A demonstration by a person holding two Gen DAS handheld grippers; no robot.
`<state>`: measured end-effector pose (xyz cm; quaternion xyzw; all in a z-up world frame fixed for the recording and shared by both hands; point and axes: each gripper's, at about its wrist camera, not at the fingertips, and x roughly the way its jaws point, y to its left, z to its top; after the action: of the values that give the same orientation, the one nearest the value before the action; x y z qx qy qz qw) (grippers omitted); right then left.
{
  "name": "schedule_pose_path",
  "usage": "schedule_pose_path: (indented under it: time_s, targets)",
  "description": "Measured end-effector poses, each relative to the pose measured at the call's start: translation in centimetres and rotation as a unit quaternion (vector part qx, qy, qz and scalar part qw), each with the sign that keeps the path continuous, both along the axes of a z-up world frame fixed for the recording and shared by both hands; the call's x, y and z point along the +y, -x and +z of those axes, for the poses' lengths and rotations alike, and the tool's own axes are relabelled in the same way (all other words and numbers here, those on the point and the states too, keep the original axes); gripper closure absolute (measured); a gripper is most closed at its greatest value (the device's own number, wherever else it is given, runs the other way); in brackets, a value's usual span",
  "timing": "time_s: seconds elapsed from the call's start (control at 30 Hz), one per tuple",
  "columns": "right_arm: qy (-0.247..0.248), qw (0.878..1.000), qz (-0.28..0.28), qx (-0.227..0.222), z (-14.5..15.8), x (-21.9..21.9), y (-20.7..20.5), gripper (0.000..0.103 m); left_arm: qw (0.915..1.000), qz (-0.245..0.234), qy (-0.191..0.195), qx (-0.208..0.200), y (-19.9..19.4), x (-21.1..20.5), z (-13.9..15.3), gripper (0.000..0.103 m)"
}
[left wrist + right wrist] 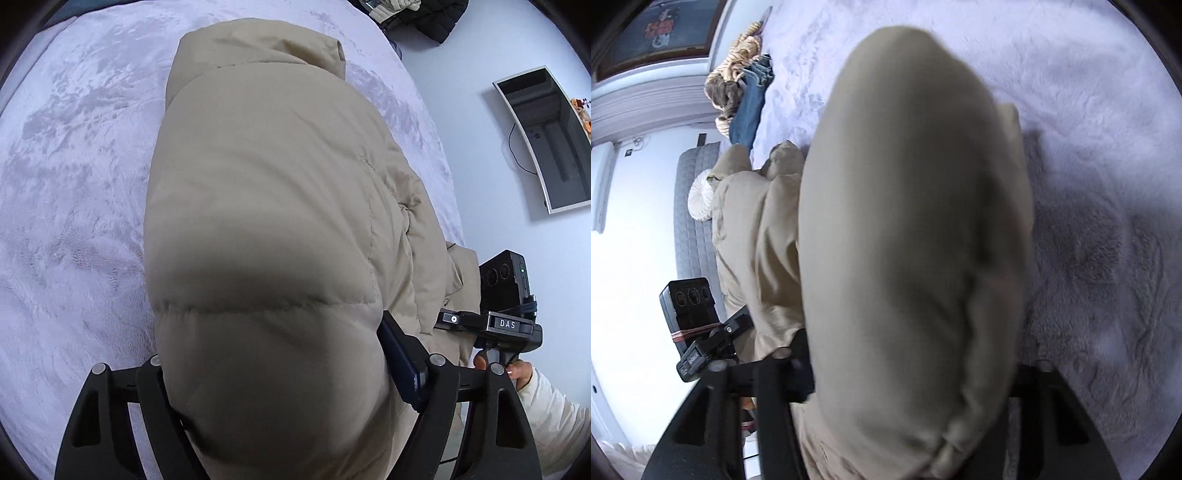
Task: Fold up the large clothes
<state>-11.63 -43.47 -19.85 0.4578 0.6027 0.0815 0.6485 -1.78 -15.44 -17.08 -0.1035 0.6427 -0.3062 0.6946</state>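
A beige puffer jacket [266, 206] lies on a pale lilac plush bedspread [74, 184]. My left gripper [280, 376] is shut on a thick quilted fold of the jacket, which bulges between the fingers and hides the left fingertip. In the right wrist view the jacket [908, 229] fills the middle, and my right gripper [916, 365] is shut on another padded fold; its fingertips are hidden by the cloth. The right gripper also shows in the left wrist view [491, 325], at the jacket's right edge, with a hand on it. The left gripper shows in the right wrist view [713, 339].
Dark clothes [417, 14] lie at the bed's far corner. A wall screen [546, 140] hangs on the right. Blue jeans [750, 107] and a tan knit garment [735, 74] lie at the bed's far edge. A grey bench [694, 218] with a white cushion [700, 197] stands beside the bed.
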Motion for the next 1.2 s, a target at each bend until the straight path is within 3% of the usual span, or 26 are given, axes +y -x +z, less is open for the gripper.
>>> schedule_pose_path:
  time_s: [0.3, 0.6, 0.73, 0.9, 1.1, 1.2]
  targets:
    - [0.016, 0.998, 0.028, -0.048, 4.9, 4.4, -3.4, 0.061, 0.9982, 0.031, 0.033, -0.041, -1.5, 3.8, 3.9, 0.019]
    - [0.026, 0.995, 0.037, -0.085, 5.2, 14.9, -11.6, 0.061, 0.9960, 0.051, 0.027, -0.068, -8.2, 16.0, 5.0, 0.019]
    - [0.023, 0.995, 0.042, -0.092, 3.2, 20.1, -15.7, 0.061, 0.9945, 0.076, 0.010, -0.071, -12.1, 21.3, 3.6, 0.019]
    - [0.034, 0.995, 0.048, -0.081, 0.2, 23.5, -20.1, 0.061, 0.9933, 0.099, -0.010, -0.060, -15.6, 24.7, -0.9, 0.019]
    - [0.048, 0.996, 0.038, -0.059, -1.9, 23.9, -21.0, 0.058, 0.9924, 0.113, 0.000, -0.048, -16.0, 25.9, -4.7, 0.011]
    - [0.061, 0.997, 0.033, -0.038, -2.3, 21.7, -20.8, 0.048, 0.9924, 0.111, -0.012, -0.052, -16.4, 24.8, -4.9, 0.010]
